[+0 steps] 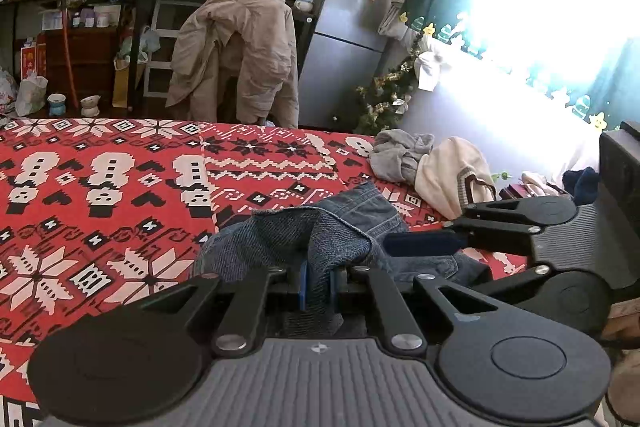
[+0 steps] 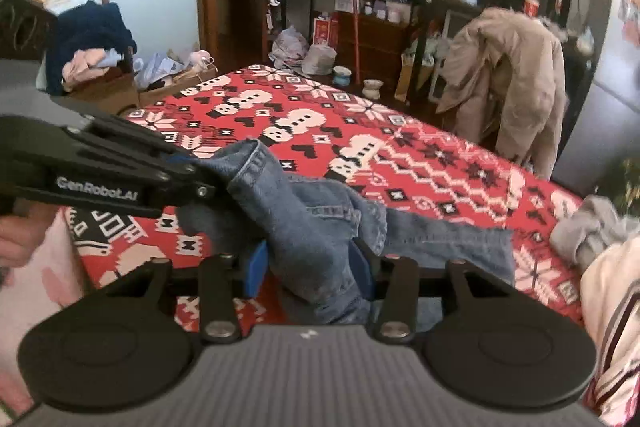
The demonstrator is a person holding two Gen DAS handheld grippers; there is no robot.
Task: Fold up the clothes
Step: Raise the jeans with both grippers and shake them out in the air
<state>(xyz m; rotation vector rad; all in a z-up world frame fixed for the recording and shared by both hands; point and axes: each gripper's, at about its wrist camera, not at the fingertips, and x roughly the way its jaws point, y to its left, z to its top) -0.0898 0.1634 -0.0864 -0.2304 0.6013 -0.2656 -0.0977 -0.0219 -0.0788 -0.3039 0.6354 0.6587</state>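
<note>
A blue denim garment [image 1: 344, 219] lies bunched on the red patterned bed cover [image 1: 120, 187]. My left gripper [image 1: 318, 283] is shut on a raised fold of it, the cloth pinched between its blue pads. From the right wrist view the left gripper [image 2: 200, 179] holds a hemmed edge of the denim [image 2: 320, 219] up off the bed. My right gripper [image 2: 310, 267] stands partly open, with the denim draped loosely between its blue pads [image 2: 256, 267]. In the left wrist view the right gripper [image 1: 420, 237] reaches in from the right, just over the garment.
A grey garment [image 1: 400, 155] and a cream one [image 1: 452, 175] lie crumpled at the bed's far right. A chair with a beige coat [image 1: 240, 59], a fridge [image 1: 344, 39] and cluttered shelves stand beyond the bed. A person's hand [image 2: 16, 239] holds the left gripper.
</note>
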